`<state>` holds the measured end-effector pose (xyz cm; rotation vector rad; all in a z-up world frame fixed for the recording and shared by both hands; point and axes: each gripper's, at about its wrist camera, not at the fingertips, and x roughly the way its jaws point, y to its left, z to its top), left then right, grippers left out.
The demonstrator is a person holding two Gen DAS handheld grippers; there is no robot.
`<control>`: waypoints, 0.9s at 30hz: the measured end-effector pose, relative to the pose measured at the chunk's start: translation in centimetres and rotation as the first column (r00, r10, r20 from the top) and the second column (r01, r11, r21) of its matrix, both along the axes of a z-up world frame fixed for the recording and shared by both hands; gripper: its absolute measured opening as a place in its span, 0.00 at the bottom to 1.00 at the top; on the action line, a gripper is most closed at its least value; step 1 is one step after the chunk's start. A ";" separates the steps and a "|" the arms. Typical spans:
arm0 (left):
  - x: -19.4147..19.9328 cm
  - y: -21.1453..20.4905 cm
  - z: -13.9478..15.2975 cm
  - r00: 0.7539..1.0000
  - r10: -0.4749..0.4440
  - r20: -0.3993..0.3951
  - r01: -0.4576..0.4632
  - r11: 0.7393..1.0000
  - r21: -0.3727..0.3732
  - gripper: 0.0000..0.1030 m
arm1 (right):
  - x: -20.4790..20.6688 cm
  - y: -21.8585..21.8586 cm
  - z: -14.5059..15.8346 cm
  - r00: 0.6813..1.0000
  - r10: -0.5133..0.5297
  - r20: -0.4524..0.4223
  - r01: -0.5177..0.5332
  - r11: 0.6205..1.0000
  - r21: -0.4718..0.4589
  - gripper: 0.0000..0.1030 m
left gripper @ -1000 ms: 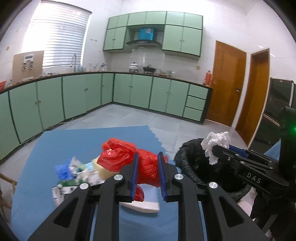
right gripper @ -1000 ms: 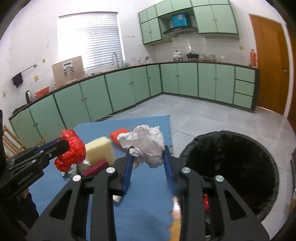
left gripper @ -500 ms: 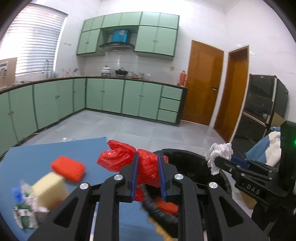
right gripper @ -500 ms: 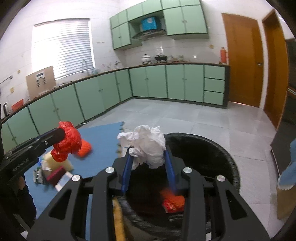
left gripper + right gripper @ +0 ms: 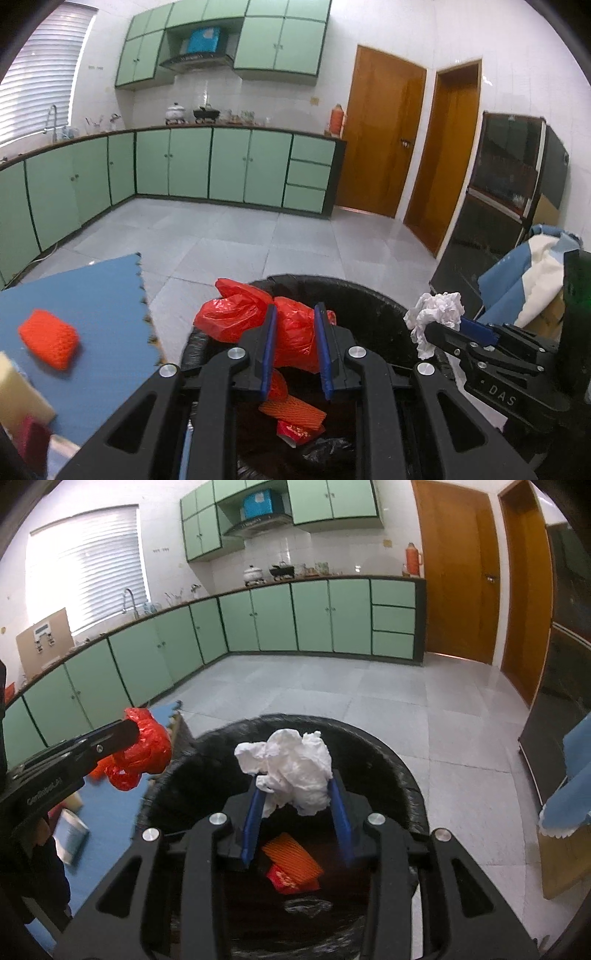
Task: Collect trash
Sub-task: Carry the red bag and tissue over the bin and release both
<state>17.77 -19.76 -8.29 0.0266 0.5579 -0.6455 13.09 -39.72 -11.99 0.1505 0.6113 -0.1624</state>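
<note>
Green-cabinet kitchen, black bin point(image 5: 406, 775) at 6 o'clock: left gripper point(image 5: 295, 347) clamped on red bag point(image 5: 258, 317), right gripper point(image 5: 295, 812) opening around crumpled tissue point(image 5: 291, 764). Best released squarely above bin's mouth.

We see a glossy crinkled red plastic bag point(image 5: 258, 317), crumpled matt white paper point(image 5: 291, 764), and a shiny black bin liner point(image 5: 388, 760).

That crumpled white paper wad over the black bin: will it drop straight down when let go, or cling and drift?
The crumpled white paper wad looks light and airy, so it would probably fall slowly. The right gripper jaws are opening with the wad between them; its ragged folds might snag briefly on a blue pad. It sits above the black-lined trash bin, so it should likely land inside.
</note>
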 end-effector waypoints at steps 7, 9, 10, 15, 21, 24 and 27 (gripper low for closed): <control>1.7 -2.1 -1.6 0.997 -0.012 -0.073 0.013 1.000 0.016 0.37 | 0.2 -1.8 -2.1 0.999 -0.044 -0.032 0.044 0.999 -0.017 0.71; 1.8 -1.7 -1.3 0.998 -0.002 -0.070 0.003 1.000 0.008 0.42 | -0.3 -2.0 -2.0 0.998 -0.066 -0.022 0.066 0.998 -0.021 0.87; 1.8 -1.4 -1.0 0.998 0.004 -0.061 -0.004 1.000 0.008 0.44 | -0.7 -2.1 -2.0 0.997 -0.074 -0.012 0.074 0.997 -0.024 0.90; 1.2 0.6 1.0 0.999 0.041 -0.016 -0.040 0.999 0.011 0.64 | -1.5 -1.6 -0.7 0.994 -0.107 -0.002 0.107 0.994 -0.007 0.95; -0.5 5.3 3.2 0.993 0.112 0.030 -0.112 0.994 0.005 0.76 | -2.1 1.7 1.9 0.997 -0.067 0.046 0.067 0.998 0.006 0.95; -1.4 8.7 3.7 0.985 0.166 0.037 -0.167 0.986 0.002 0.76 | -2.2 4.6 3.1 0.997 -0.016 0.078 0.016 1.000 0.002 0.95; -2.2 12.3 4.0 0.970 0.237 0.054 -0.238 0.971 0.007 0.77 | -2.2 7.7 3.9 0.993 0.053 0.106 -0.053 0.999 -0.008 0.95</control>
